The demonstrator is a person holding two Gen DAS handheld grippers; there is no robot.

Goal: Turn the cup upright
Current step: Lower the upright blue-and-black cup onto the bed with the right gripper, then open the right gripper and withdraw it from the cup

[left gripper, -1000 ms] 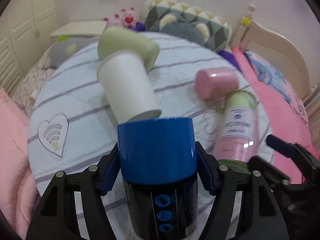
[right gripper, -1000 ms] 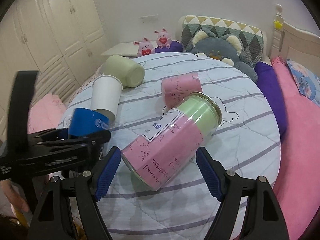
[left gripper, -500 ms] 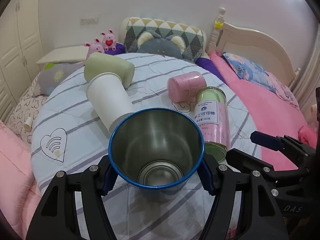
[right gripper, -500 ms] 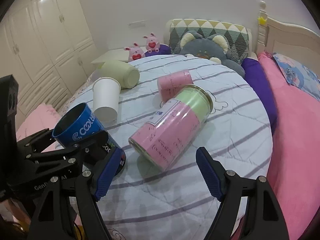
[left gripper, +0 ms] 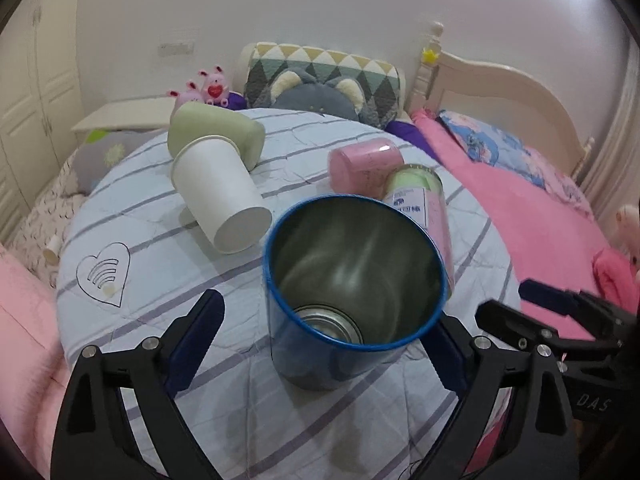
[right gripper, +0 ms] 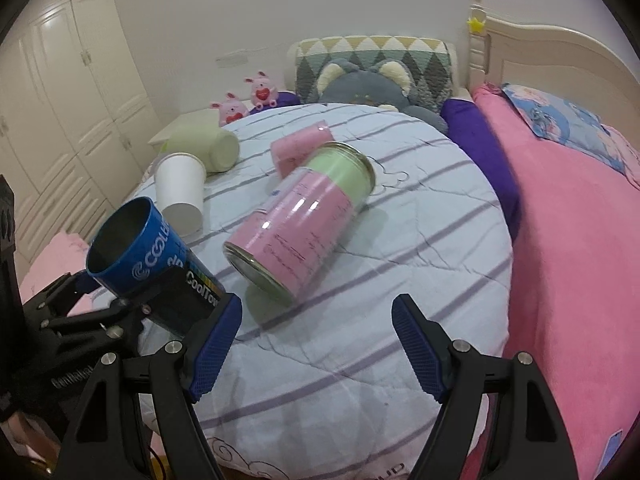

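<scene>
Since 0.5 s ago left gripper (left gripper: 324, 344) jaws have spread off the blue metal cup (left gripper: 352, 280); a gap shows on the left side, right pad is hidden behind the cup. Cup stands mouth-up between the fingers on the striped quilted round table (left gripper: 160, 240). Ahead lie four things: white paper cup (left gripper: 218, 192), green cup (left gripper: 216, 132), pink cup (left gripper: 362, 164), pink-green can (left gripper: 420, 200), half hidden.

Right wrist view: right gripper (right gripper: 316, 344) wide apart, empty, just short of the can (right gripper: 304, 220). Blue cup (right gripper: 136, 248) sits to its left, base hidden by the left gripper (right gripper: 100, 316).
</scene>
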